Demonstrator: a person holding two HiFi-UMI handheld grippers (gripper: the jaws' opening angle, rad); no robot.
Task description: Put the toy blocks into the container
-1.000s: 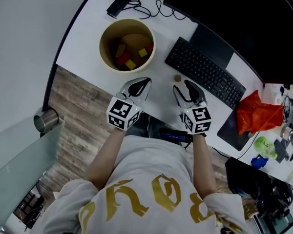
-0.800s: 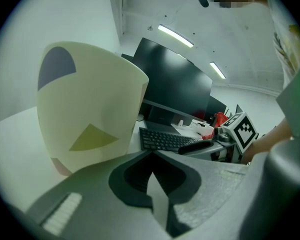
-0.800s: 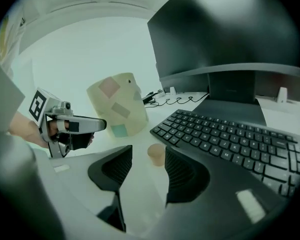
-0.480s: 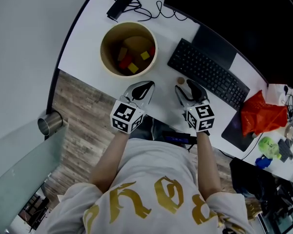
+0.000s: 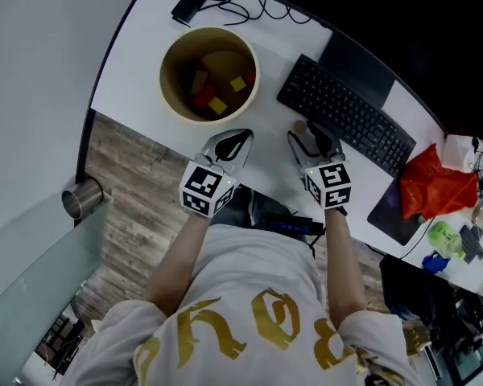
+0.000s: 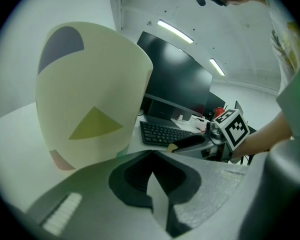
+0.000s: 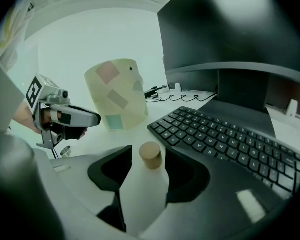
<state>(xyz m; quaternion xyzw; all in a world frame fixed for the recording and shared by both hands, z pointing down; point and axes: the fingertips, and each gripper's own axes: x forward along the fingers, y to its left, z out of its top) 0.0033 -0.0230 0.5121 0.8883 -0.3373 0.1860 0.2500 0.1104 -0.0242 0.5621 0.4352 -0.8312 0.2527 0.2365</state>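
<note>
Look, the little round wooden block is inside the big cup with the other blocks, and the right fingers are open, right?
Not inside the cup. The right gripper view shows the round wooden block standing on the table beside the keyboard, between the right gripper's open fingers. The other blocks are in the cup.

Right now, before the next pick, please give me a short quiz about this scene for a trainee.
1. True or false: the left gripper holds a block.
2. What stands between the open jaws of the right gripper? A) spoon B) wooden cylinder C) cup
3. Fill in: inside the container lie red, brown and ___ blocks.
Key: 1 false, its jaws are shut on nothing; 2 B; 3 yellow.
</note>
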